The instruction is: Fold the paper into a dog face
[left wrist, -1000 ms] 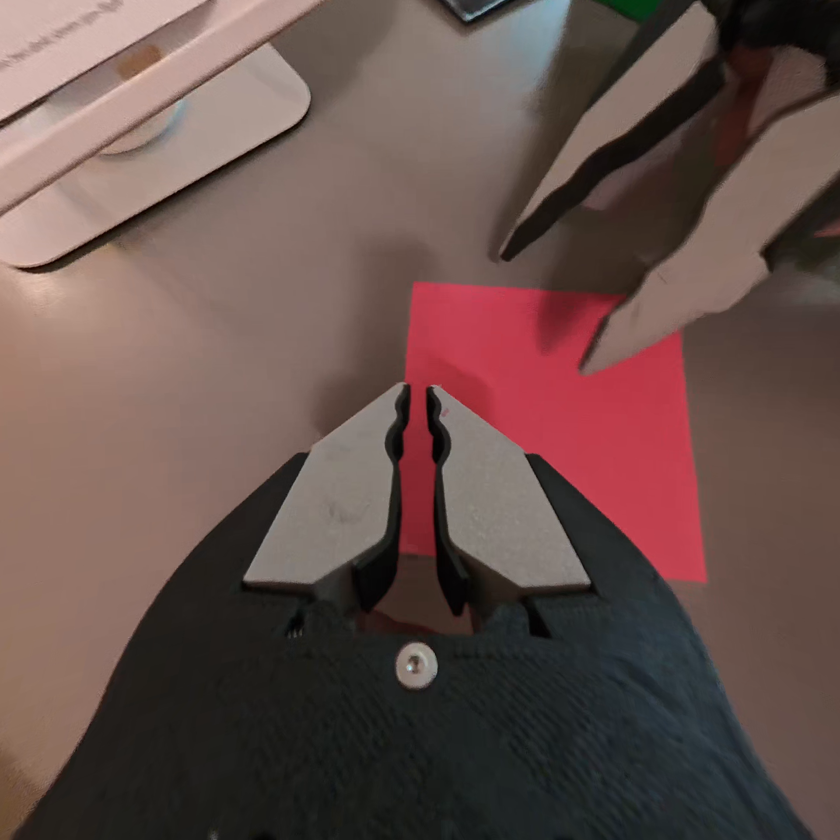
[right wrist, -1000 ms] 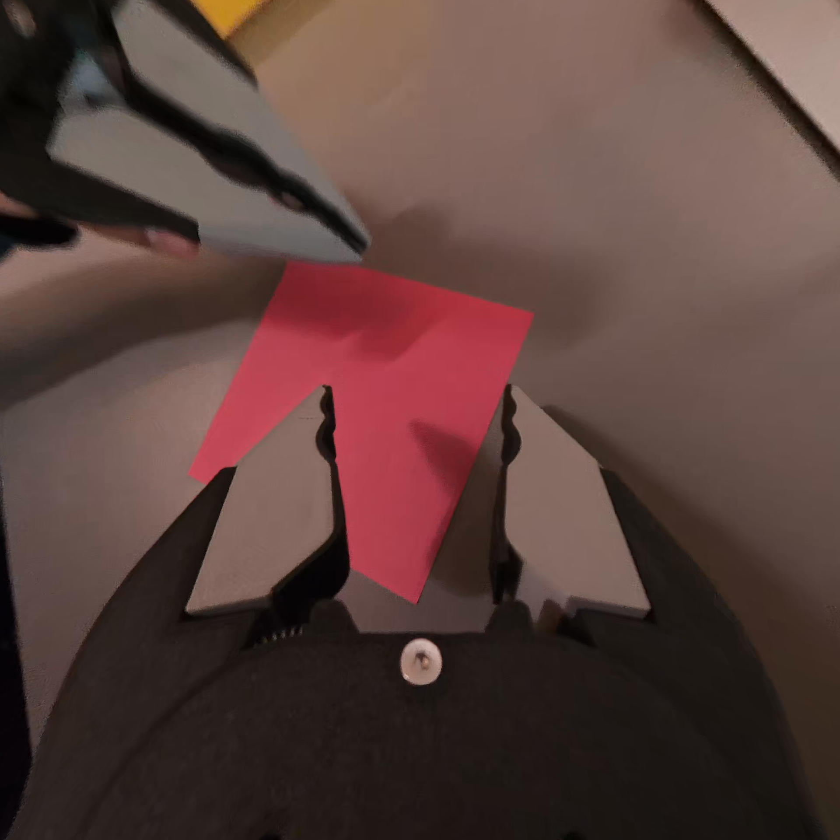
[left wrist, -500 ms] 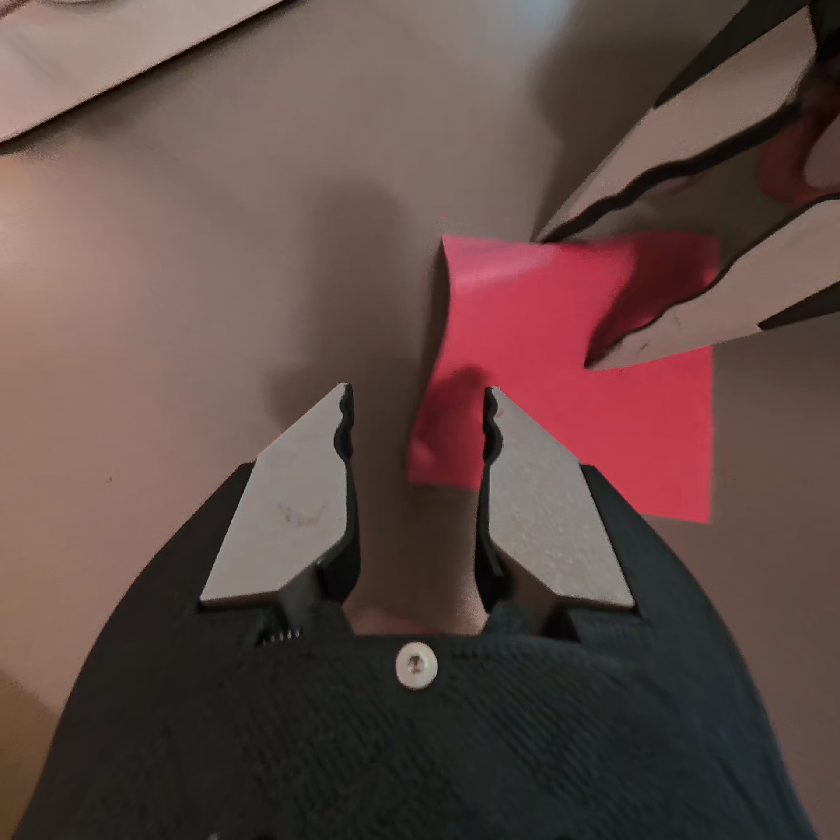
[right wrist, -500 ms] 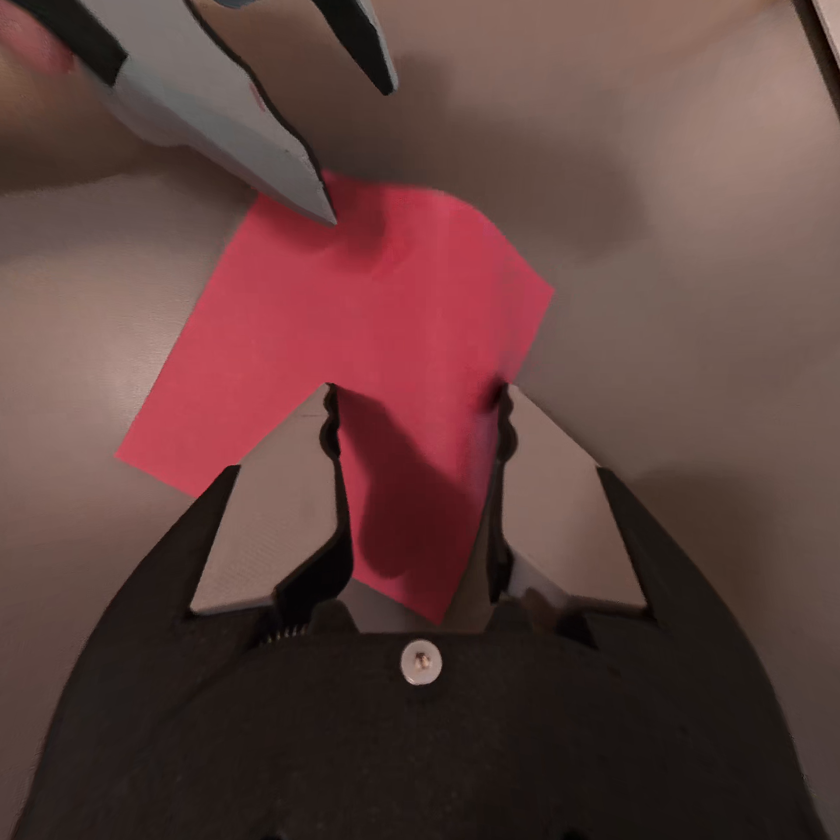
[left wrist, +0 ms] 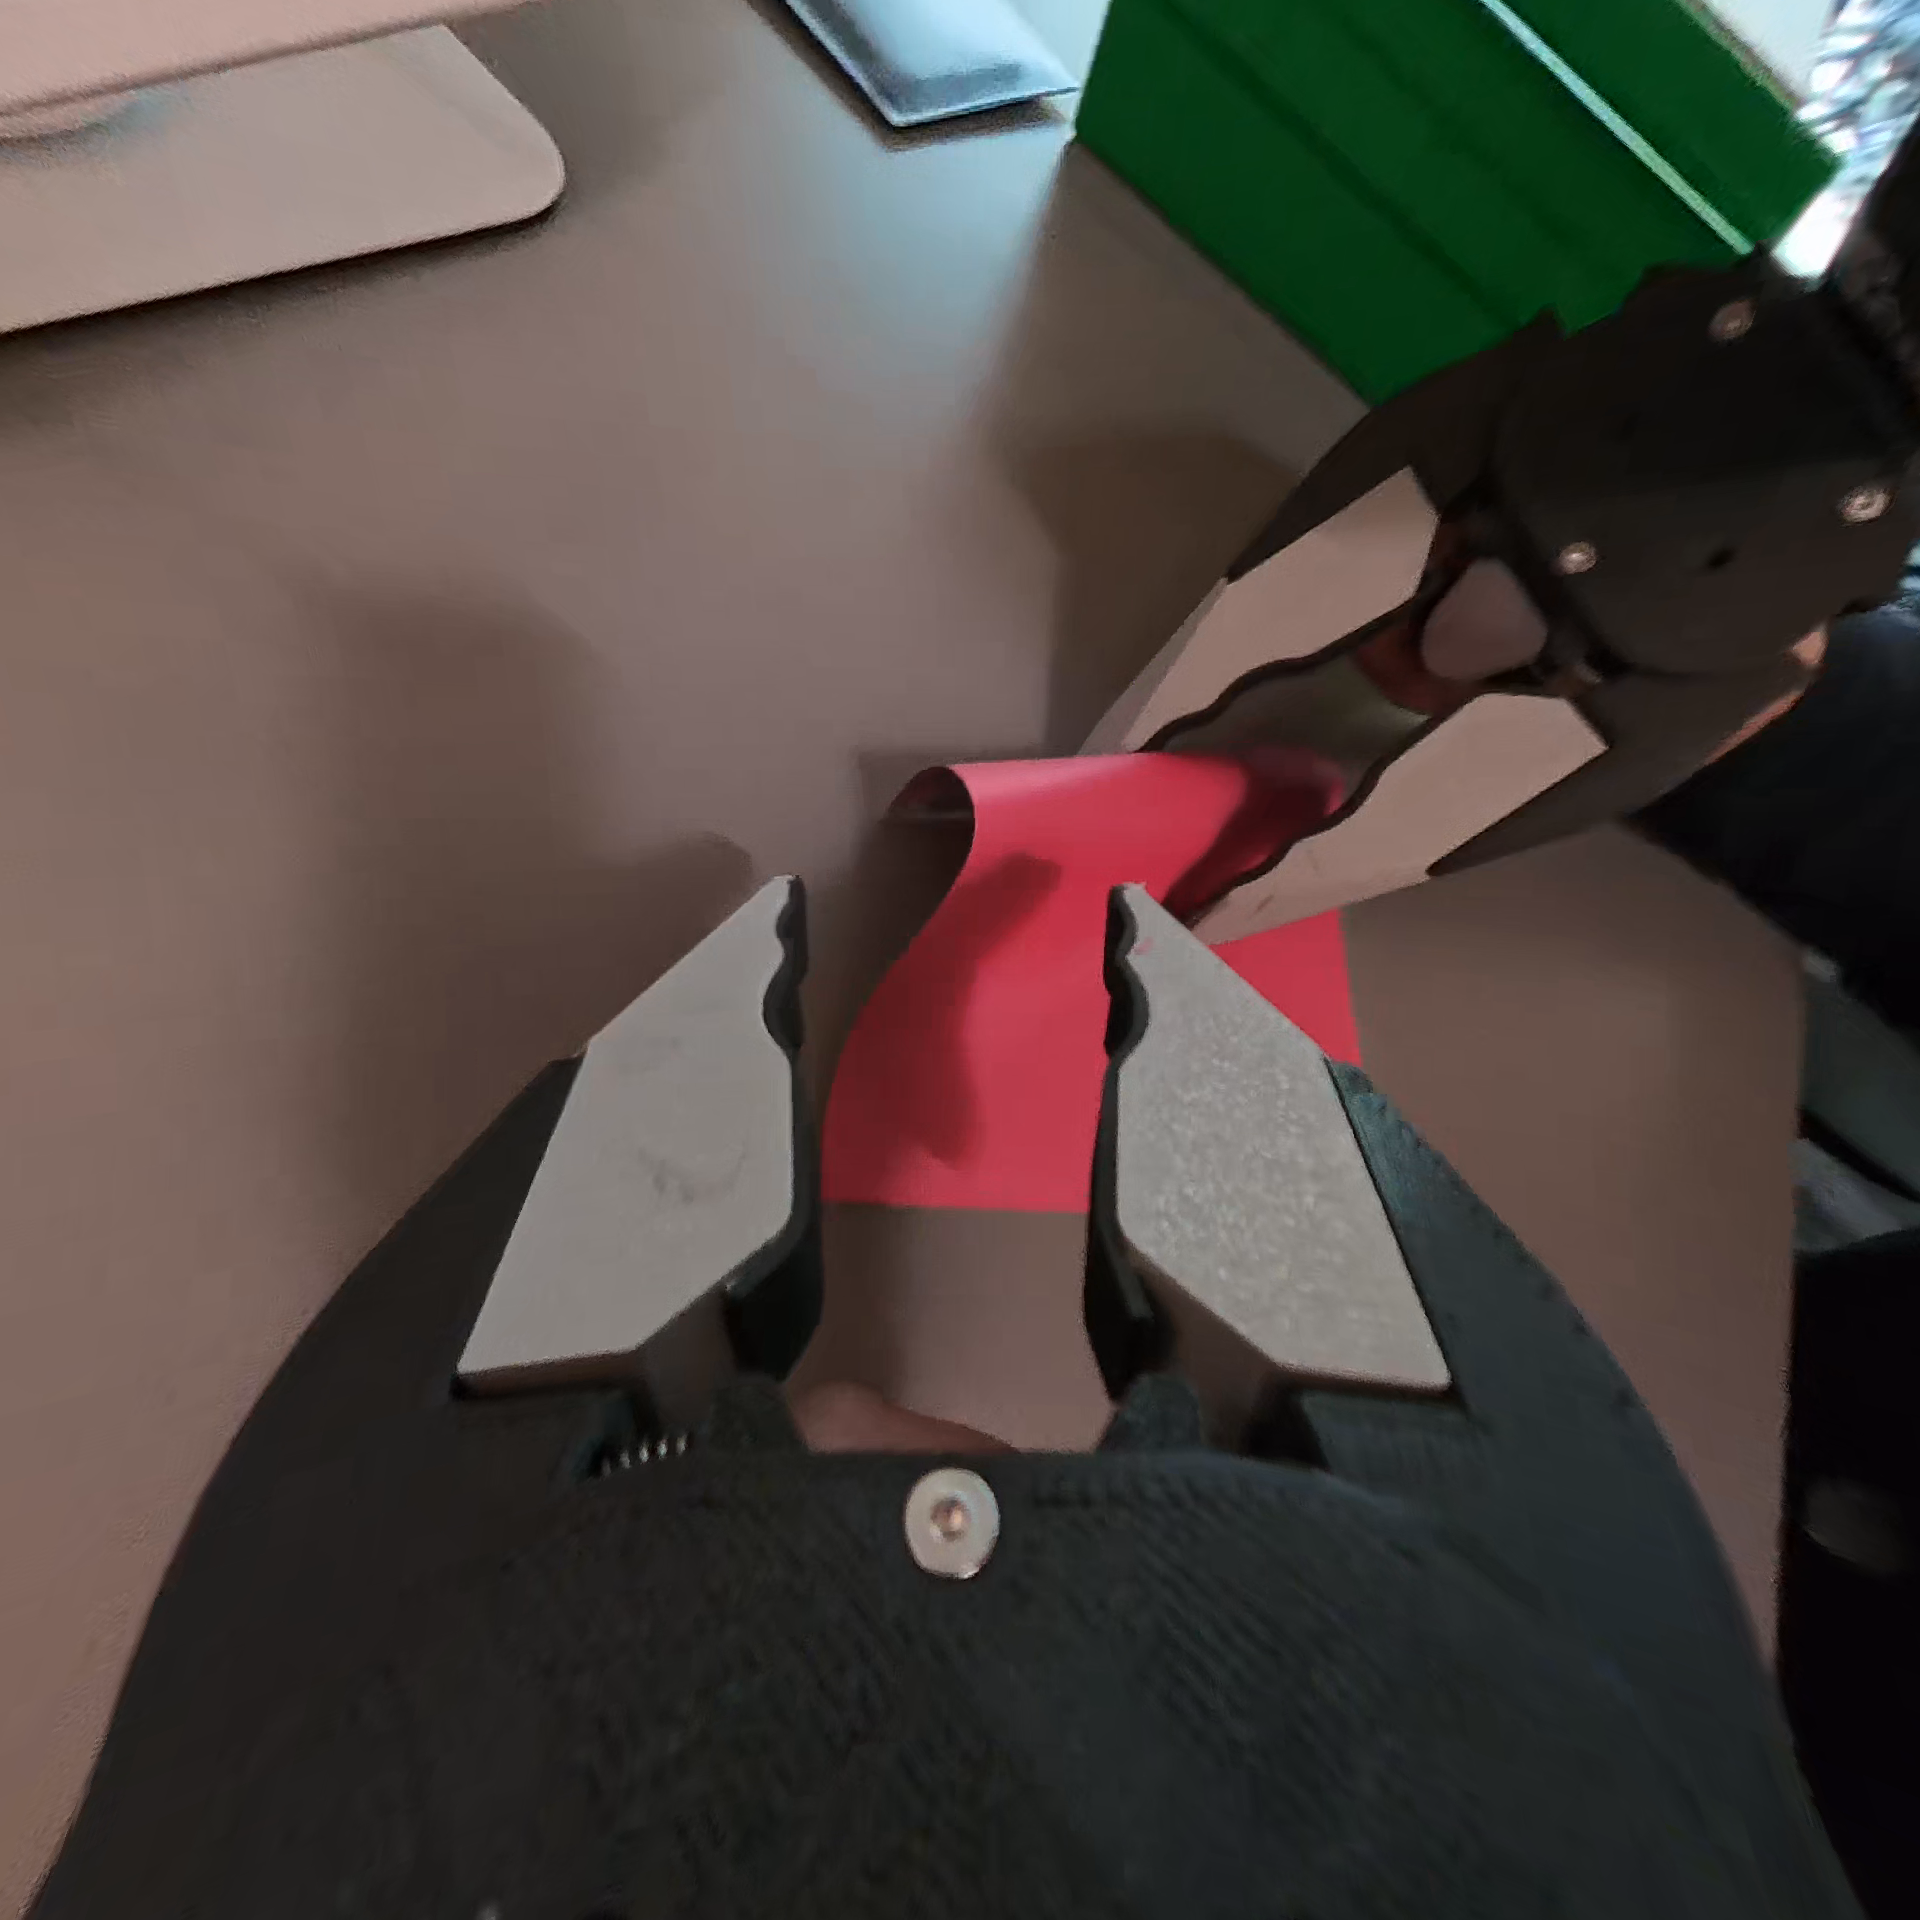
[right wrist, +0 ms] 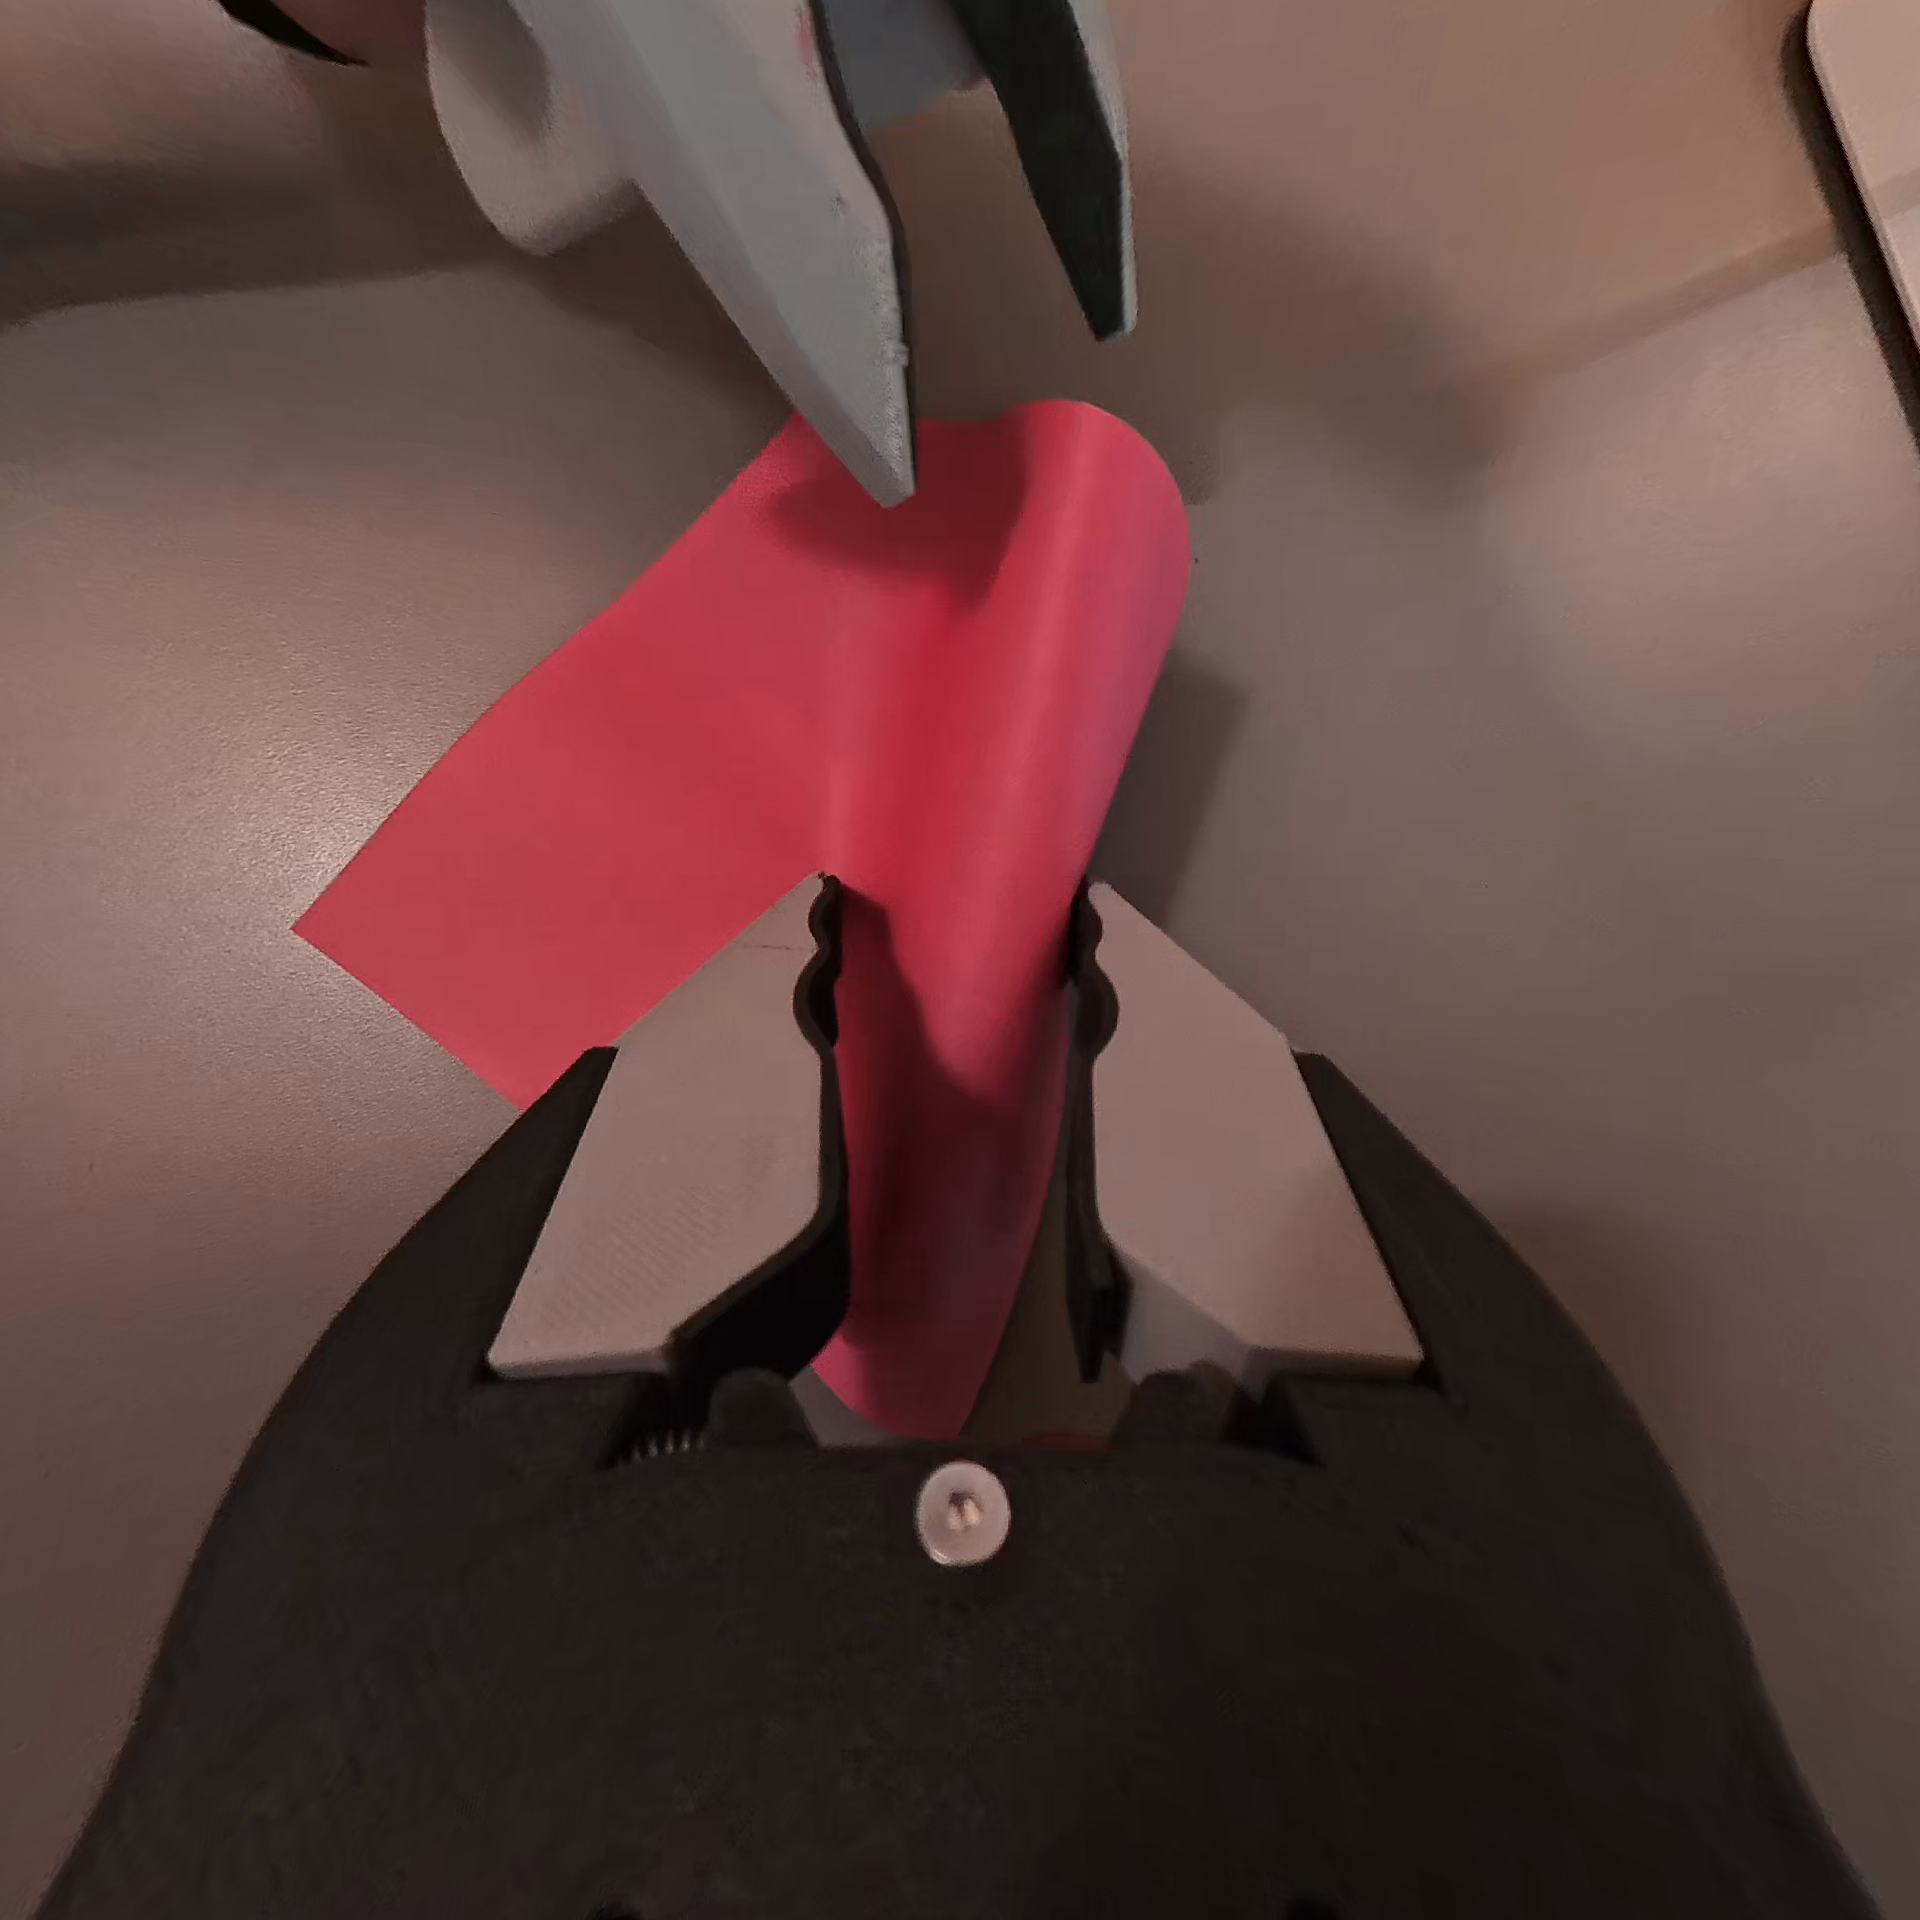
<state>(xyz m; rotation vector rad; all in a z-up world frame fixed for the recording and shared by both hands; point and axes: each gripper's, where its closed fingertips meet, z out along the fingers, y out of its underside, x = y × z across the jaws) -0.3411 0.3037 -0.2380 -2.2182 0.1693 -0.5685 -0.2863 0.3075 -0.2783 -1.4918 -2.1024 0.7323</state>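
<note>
A red square paper (left wrist: 966, 1049) lies on the brown table (left wrist: 520, 623); one side is lifted and curls over. In the right wrist view the paper (right wrist: 779, 727) runs up between my right gripper's (right wrist: 954, 899) jaws, which stand partly apart around the raised flap without clamping it. My left gripper (left wrist: 956, 899) is open; its right fingertip (left wrist: 1127, 914) is over the paper and its left one is off it, over the table. In the right wrist view the left gripper (right wrist: 1003, 410) comes in from the top, one tip at the paper's far corner. The right gripper (left wrist: 1164, 831) shows at the upper right.
A white stand base (left wrist: 260, 177) sits at the back left, a dark flat object (left wrist: 925, 62) behind, and a green box (left wrist: 1455, 156) at the back right. A pale flat edge (right wrist: 1875, 156) lies at the right of the right wrist view. My hands' fingertips stand some 7 centimetres from each other.
My left gripper has opened from nearly shut and moved over the paper's edge. My right gripper has pushed under the paper, lifted one side so it curls, and its jaws have narrowed.
</note>
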